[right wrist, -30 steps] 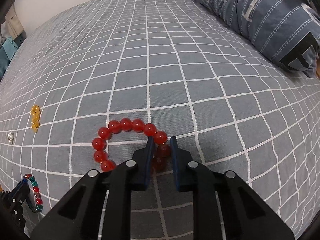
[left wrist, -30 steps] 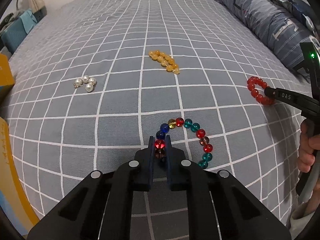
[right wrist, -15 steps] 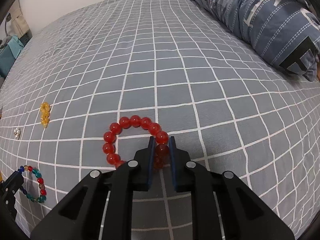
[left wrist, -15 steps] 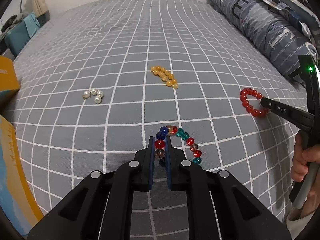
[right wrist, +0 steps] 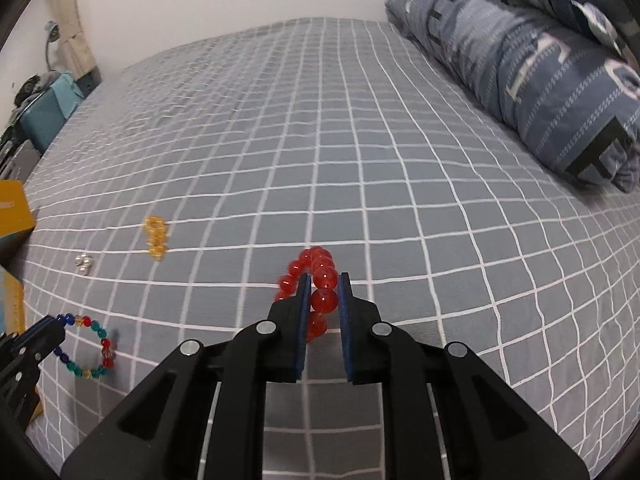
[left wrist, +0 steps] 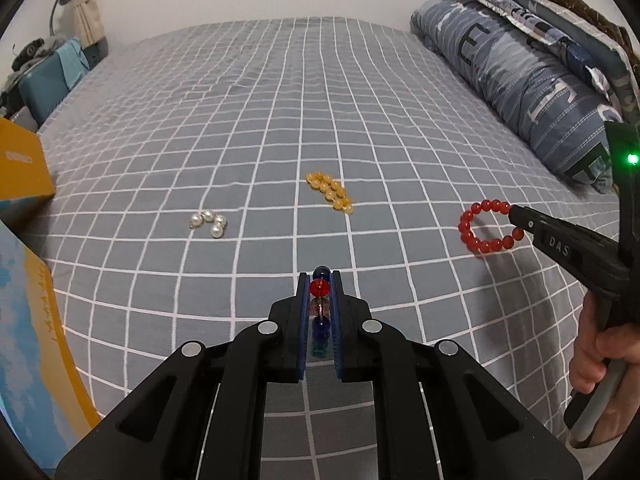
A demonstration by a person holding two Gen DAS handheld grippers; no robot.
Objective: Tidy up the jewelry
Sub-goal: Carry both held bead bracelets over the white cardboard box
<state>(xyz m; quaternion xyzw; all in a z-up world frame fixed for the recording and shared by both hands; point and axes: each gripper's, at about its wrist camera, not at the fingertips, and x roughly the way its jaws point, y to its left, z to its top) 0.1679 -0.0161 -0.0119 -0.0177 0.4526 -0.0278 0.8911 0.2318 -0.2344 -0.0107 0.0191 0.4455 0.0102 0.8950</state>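
Two bracelets in hand, two pieces left on the bed; roughly mid-task, by the look of it.

Left gripper (left wrist: 320, 292): clenched on the multicoloured bracelet (left wrist: 320, 304), beads pinched in a line between the jaws, loop hanging clear of the checked bedspread (left wrist: 280, 120) as seen from the right wrist view at 8 o'clock.

Right gripper (right wrist: 323, 292): clamped on the red bracelet (right wrist: 316, 280), loop lifted just above the bedspread, shadow beneath; in the left wrist view at 3 o'clock.

Not yet collected: orange bracelet (left wrist: 330, 192) bunched at 12 o'clock of the left gripper, and pearl piece (left wrist: 209, 222) at 10 o'clock, both flat on the bedspread, well apart from either gripper.

Likely destination: yellow box (left wrist: 22, 176) at 9 o'clock, judged only from its nearness; inside not visible. Nothing seen placed so far.

Remaining, as judged: carry both held bracelets to their place, then fetch the orange and pearl pieces.
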